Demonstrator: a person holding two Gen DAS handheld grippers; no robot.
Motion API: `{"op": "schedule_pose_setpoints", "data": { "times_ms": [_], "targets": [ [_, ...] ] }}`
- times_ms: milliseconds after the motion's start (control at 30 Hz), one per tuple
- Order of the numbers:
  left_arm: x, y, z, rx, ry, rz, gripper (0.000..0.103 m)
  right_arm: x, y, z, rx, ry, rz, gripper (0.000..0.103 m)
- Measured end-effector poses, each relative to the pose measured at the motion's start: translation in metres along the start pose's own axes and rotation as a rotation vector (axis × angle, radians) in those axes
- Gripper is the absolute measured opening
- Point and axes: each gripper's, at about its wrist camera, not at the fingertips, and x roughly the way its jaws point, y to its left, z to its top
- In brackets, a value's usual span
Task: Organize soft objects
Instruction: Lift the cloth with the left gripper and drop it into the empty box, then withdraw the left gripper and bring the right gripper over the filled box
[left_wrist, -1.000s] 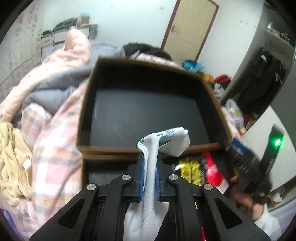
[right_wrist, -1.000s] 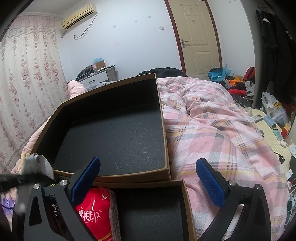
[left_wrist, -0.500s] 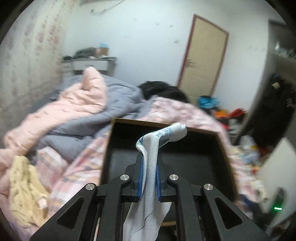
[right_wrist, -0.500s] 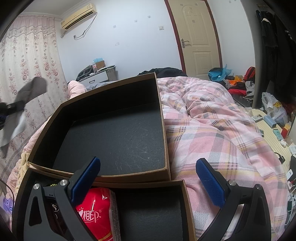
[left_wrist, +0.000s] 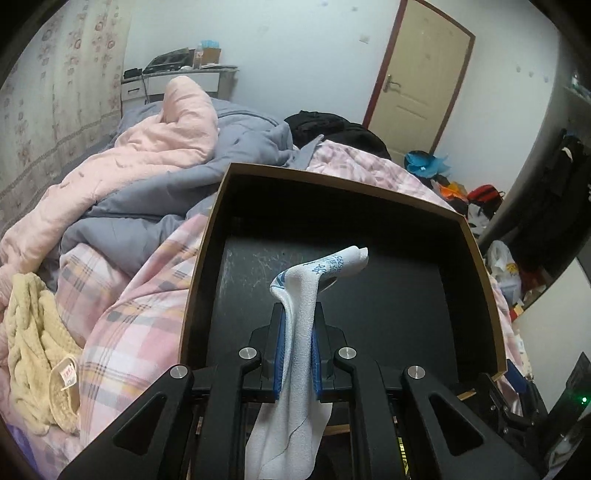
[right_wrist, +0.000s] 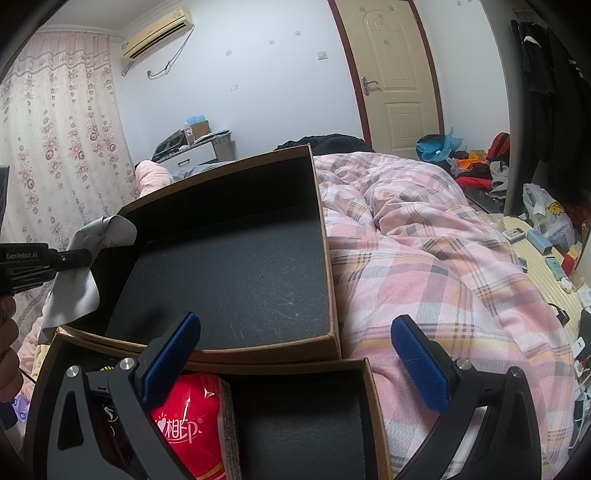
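My left gripper (left_wrist: 297, 354) is shut on a white cloth (left_wrist: 299, 314) with blue print, held above the near edge of a brown box with a black lining (left_wrist: 369, 295). The right wrist view shows this gripper (right_wrist: 74, 256) with the cloth (right_wrist: 74, 291) at the box's left rim (right_wrist: 325, 258). My right gripper (right_wrist: 295, 354) is open and empty, over a second, nearer box (right_wrist: 373, 406) that holds a red tissue pack (right_wrist: 188, 424).
Both boxes lie on a bed with a pink plaid quilt (right_wrist: 424, 266). A cream knitted garment (left_wrist: 33, 350) lies left of the box, with pink and grey duvets (left_wrist: 147, 158) behind. Floor clutter (right_wrist: 546, 243) is at the right.
My left gripper lifted with the cloth, then came back down and forward over the far box's near edge. My right gripper has stayed still and open.
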Motion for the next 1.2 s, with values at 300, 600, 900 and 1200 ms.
{"op": "schedule_pose_setpoints", "data": {
  "times_ms": [300,600,900,1200],
  "targets": [
    [-0.028,0.002,-0.013,-0.026,-0.109,0.006,0.097,0.000,0.000,0.000,0.000,0.000,0.000,0.102],
    [-0.071,0.015,-0.026,-0.052,-0.207,-0.074,0.097,0.000,-0.001,0.000,0.001,0.001,0.001,0.102],
    [-0.037,0.045,-0.055,-0.193,-0.053,-0.150,0.097,0.000,-0.001,0.000,0.000,0.000,0.000,0.102],
    [-0.017,0.031,-0.073,-0.133,-0.036,-0.061,0.097,-0.005,0.015,0.000,-0.060,-0.011,0.048,0.102]
  ]
}}
